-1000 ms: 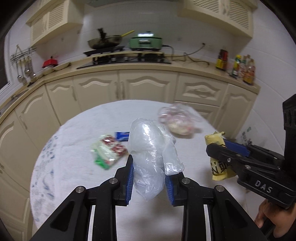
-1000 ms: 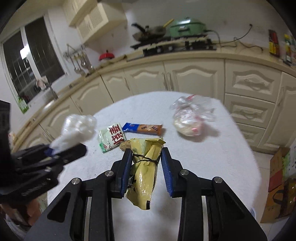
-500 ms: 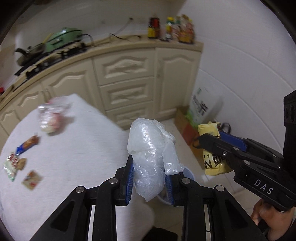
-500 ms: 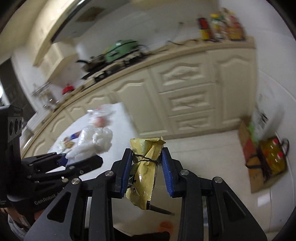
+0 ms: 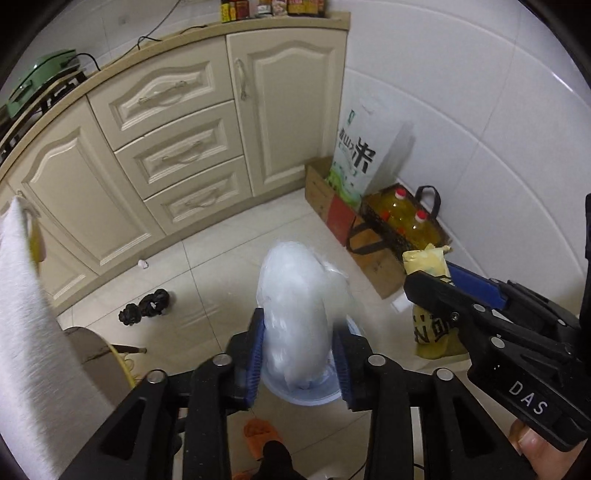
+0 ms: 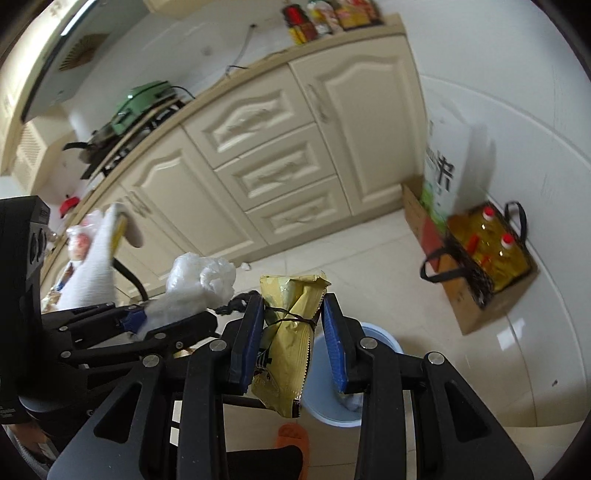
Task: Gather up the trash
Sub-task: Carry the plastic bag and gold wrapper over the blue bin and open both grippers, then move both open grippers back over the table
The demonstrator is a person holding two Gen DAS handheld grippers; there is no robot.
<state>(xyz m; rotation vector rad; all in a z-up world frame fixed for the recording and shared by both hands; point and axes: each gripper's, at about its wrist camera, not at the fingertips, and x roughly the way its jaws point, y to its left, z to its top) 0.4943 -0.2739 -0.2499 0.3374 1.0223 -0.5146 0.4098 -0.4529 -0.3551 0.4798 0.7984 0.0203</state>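
Over the blue bin (image 6: 384,343) on the floor, the left hand-held gripper (image 5: 300,350) is gripping a clear plastic bag (image 5: 295,295) and the right hand-held gripper (image 6: 293,347) a yellow wrapper (image 6: 291,332), both likely needing release next.

Blue bin (image 6: 384,341) mostly hidden behind both grippers' loads; clear plastic bag (image 5: 295,310) motion-blurred; counter bottles (image 5: 273,6) cut off.

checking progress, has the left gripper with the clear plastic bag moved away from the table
Yes. The left gripper swung its crumpled clear plastic bag off the white table, over the pale blue bin.
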